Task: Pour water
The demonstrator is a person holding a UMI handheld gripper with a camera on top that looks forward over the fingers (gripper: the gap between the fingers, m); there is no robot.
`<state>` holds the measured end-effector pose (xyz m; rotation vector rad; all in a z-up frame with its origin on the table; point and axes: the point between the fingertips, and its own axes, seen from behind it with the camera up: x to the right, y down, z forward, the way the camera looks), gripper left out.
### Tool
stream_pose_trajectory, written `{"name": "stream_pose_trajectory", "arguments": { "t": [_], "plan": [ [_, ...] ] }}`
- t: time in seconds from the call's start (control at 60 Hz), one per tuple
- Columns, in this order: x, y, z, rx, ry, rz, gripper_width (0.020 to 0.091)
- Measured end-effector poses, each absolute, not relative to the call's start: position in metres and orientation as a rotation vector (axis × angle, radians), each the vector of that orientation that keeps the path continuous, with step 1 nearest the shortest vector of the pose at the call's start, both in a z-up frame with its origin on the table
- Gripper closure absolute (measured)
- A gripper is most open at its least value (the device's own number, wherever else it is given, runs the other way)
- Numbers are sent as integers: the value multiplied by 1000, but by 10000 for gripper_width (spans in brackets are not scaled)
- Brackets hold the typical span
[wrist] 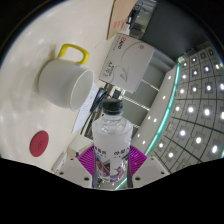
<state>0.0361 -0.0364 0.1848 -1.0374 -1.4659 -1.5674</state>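
Holding a capped water bottle [111,135] upright at lower centre, the gripper [110,160] has both pink pads [93,156] pressed to its sides. The white mug [66,80] sits upper left — apart from the bottle. Likely risks: the cap looks on, and tipping short would wet the table [30,110].
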Motion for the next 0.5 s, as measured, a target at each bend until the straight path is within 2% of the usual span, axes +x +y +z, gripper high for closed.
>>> {"name": "stream_pose_trajectory", "arguments": {
  "t": [0.1,0.267,0.5],
  "plan": [
    [37,-31,172,-1021,-1518,-1588,705],
    [39,-34,174,-1082,-1477,-1545,707],
    [62,-50,197,-1599,-915,-989,701]
  ]
}}
